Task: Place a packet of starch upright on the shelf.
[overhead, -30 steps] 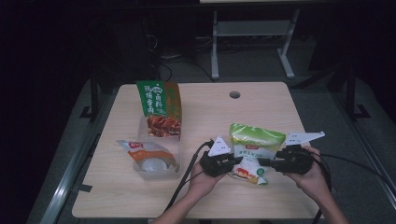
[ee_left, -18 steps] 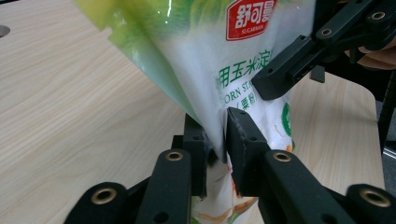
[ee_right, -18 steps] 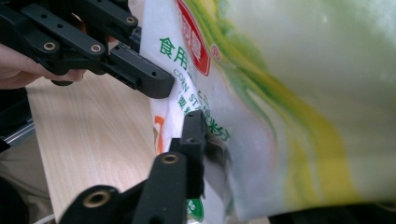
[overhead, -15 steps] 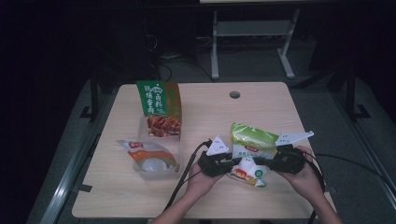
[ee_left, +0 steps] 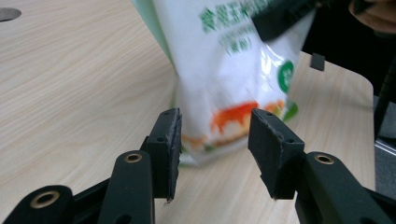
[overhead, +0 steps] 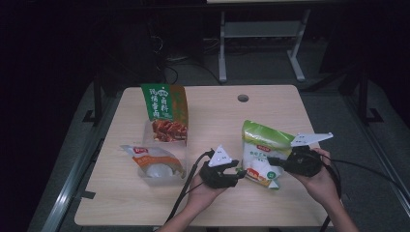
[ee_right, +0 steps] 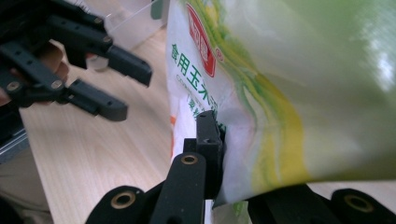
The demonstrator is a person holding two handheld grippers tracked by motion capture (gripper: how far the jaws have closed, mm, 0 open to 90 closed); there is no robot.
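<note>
at lower right of the high view, the right gripper (overhead: pixel 276 163) has just closed on the green-and-white starch bag (overhead: pixel 263 152) above the bench (overhead: pixel 270 104) while the left gripper (overhead: pixel 238 173) has just opened, jaws apart beside it, suggesting a handover to the right.

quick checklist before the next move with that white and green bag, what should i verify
1. Right gripper clamped on the white and green bag: ok, its jaws have just been closing and pinch the bag's edge.
2. Left gripper let go: ok, its jaws have just been opening; the bag's lower end sits between them, pads apart from it.
3. Bag sealed: cannot tell, its top edge is blurred.
4. Bag lifted off the table: cannot tell, its lower corner sits close to the wood.
5. Nearby things out of the way: ok, the clear container with its orange and white pouch and the green standing pouch lie apart, over to the left.
</note>
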